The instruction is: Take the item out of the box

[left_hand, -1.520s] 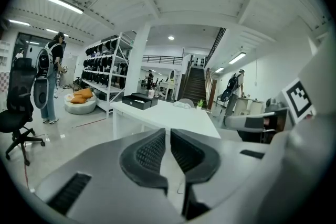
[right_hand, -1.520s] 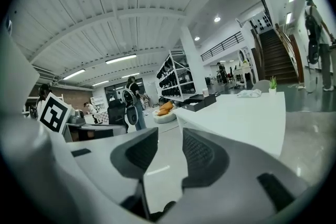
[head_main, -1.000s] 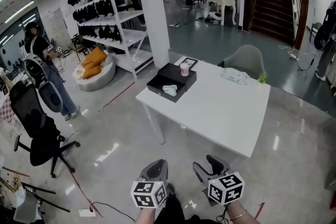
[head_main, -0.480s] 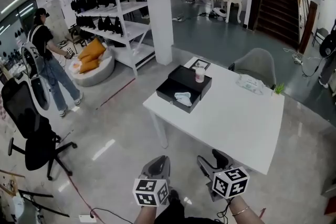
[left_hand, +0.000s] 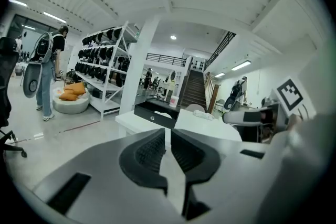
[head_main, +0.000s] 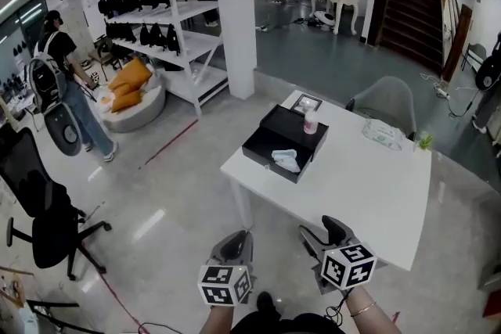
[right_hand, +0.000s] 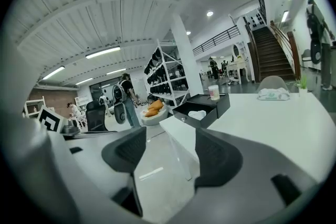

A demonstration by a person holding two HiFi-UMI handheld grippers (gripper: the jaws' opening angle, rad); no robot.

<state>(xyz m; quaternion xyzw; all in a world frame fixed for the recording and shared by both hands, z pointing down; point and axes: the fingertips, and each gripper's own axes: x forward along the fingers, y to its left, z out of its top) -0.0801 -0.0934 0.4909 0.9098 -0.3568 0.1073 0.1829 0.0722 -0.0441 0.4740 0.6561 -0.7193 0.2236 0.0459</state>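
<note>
Lying in the open front part of the black box (head_main: 283, 123), the white crumpled item (head_main: 286, 160) is seen just above the middle of the head view, at the near left corner of the white bench (head_main: 368, 192). Both tongs are held at the bottom of that frame, over the grey floor, well apart from the box and short of the bench's edge. The left tongs (head_main: 234, 246) are placed below and left of the item and the right tongs (head_main: 326, 233) below and right of it, so the item is found above and between them.

In the left gripper view the left tongs (left_hand: 168, 140) are shown clenched, the pads all but together and nothing caught between them. The box (left_hand: 153, 117) and the item (left_hand: 161, 113) are seen small, just above the tips near the centre of the frame.

In the right gripper view the right tongs (right_hand: 165, 150) are shown released. Their jaws have just been opening and are spread wide, and only floor and the bench's near corner are seen in the gap. There the box (right_hand: 219, 102) and the item (right_hand: 197, 114) are found above the right-hand jaw, a little right of centre.

A pale cup (head_main: 311, 121) is stood on the box's closed rear part, and a white packet (head_main: 382, 134) is laid towards the bench's far right.
</note>
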